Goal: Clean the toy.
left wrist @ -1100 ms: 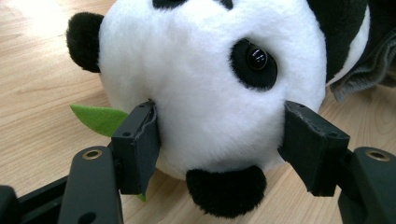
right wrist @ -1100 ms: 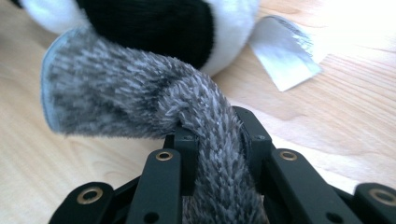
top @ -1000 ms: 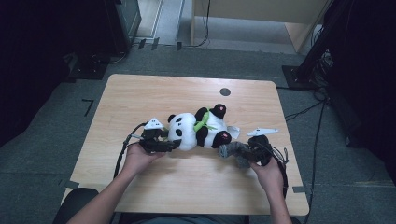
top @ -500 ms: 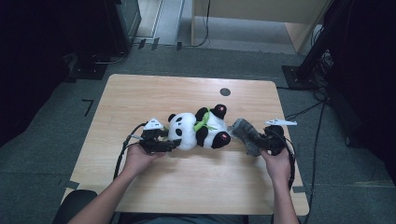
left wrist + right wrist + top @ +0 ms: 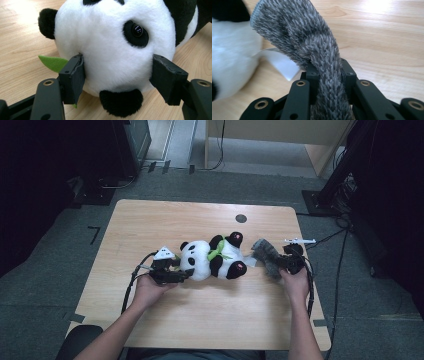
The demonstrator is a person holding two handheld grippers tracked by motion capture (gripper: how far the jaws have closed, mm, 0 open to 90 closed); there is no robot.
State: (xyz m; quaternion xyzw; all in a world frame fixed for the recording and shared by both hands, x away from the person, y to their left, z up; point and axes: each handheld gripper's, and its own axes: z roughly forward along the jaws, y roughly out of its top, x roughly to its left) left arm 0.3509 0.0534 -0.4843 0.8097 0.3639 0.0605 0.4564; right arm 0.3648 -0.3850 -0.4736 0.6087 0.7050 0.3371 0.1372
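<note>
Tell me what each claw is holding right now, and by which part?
Left claw grips the panda by the sides of its head. Right claw is shut on the grey fuzzy cloth, pinched near its lower end.

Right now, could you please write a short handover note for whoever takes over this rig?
Left gripper: jaws on either side of the panda's head, pressing its plush.
Right gripper: shut on the grey fuzzy cloth, held off the panda's foot end.
Panda lies on its side mid-table; its white tag lies beside the cloth.
Done: both things gripped.
Left: probably bring the cloth to the panda; confirm the aim.
</note>
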